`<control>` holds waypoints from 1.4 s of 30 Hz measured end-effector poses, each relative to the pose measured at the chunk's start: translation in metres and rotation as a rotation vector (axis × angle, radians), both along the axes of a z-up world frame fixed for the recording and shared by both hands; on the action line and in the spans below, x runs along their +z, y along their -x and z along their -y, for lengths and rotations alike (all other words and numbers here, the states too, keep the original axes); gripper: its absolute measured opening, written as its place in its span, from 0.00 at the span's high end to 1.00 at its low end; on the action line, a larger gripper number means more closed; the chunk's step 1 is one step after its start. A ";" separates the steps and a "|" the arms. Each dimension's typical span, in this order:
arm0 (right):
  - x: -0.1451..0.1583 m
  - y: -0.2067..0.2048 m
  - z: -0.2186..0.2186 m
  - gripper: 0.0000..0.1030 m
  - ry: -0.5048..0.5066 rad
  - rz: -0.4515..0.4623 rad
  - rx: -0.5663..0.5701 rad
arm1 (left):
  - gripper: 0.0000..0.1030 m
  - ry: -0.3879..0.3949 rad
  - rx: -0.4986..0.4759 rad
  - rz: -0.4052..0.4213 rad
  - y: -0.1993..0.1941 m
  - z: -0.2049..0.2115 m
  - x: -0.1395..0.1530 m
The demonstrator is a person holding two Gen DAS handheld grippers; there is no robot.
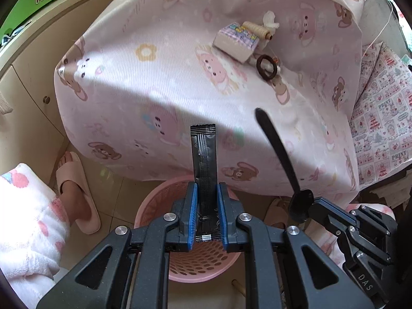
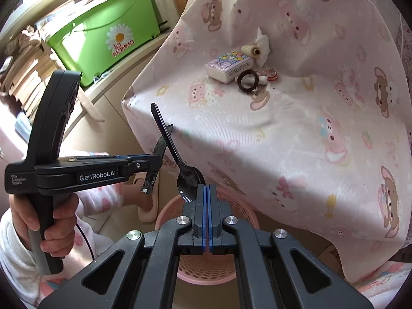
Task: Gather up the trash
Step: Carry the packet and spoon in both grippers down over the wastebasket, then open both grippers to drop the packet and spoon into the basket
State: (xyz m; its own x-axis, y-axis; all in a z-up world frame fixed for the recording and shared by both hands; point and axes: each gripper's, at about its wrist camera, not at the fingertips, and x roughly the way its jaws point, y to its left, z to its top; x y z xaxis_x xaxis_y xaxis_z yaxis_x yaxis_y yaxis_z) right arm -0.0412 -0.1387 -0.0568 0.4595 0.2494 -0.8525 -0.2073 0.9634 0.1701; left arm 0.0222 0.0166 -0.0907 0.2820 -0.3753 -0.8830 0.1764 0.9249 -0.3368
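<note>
My left gripper (image 1: 207,188) is shut on a black stick sachet (image 1: 204,159) that stands upright above the pink perforated basket (image 1: 152,200). It shows from the side in the right wrist view (image 2: 154,163). My right gripper (image 2: 206,188) is shut on the bowl edge of a black plastic spoon (image 2: 180,164), handle pointing up and left, over the same basket (image 2: 244,211). The spoon also shows in the left wrist view (image 1: 278,149), with the right gripper (image 1: 312,202) below it.
On the pink cartoon-print tablecloth (image 1: 159,82) lie a tissue pack (image 1: 235,42), a thread spool (image 1: 257,29), crumpled white paper (image 1: 270,19) and a brown hair tie (image 1: 266,67). A green box (image 2: 103,33) sits on a shelf at left. A slippered foot (image 1: 77,190) stands beside the basket.
</note>
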 end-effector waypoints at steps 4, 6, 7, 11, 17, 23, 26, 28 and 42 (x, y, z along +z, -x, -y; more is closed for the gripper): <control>-0.011 0.001 -0.007 0.99 0.043 -0.040 0.011 | 0.87 -0.036 -0.006 -0.062 0.001 0.002 -0.013; -0.018 0.001 -0.007 0.99 0.053 -0.066 0.007 | 0.87 -0.053 0.004 -0.104 0.002 0.001 -0.023; -0.022 0.000 -0.007 0.99 0.059 -0.081 0.005 | 0.87 -0.058 0.009 -0.128 0.002 0.001 -0.029; -0.041 0.000 -0.010 0.99 0.092 -0.137 0.012 | 0.87 -0.071 0.011 -0.197 0.002 0.001 -0.046; -0.072 -0.001 -0.015 0.99 0.166 -0.224 0.011 | 0.86 -0.090 -0.022 -0.239 0.006 0.011 -0.061; -0.098 -0.009 -0.013 0.99 0.219 -0.302 -0.021 | 0.85 -0.129 -0.009 -0.314 0.006 0.014 -0.082; -0.106 -0.010 -0.015 0.99 0.234 -0.325 -0.015 | 0.84 -0.133 -0.022 -0.302 0.008 0.017 -0.079; -0.108 -0.011 -0.016 0.99 0.243 -0.335 -0.011 | 0.84 -0.142 -0.029 -0.284 0.009 0.019 -0.076; -0.094 -0.009 -0.003 0.58 0.192 -0.319 -0.046 | 0.61 -0.222 -0.007 -0.171 0.008 0.017 -0.058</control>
State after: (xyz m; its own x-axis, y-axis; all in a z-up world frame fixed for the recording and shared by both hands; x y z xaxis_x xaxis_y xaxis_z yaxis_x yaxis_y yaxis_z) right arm -0.0319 -0.1352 -0.1510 0.1700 0.0561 -0.9838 -0.1286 0.9911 0.0342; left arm 0.0147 -0.0009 -0.1487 0.1202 -0.1690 -0.9783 0.1411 0.9783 -0.1517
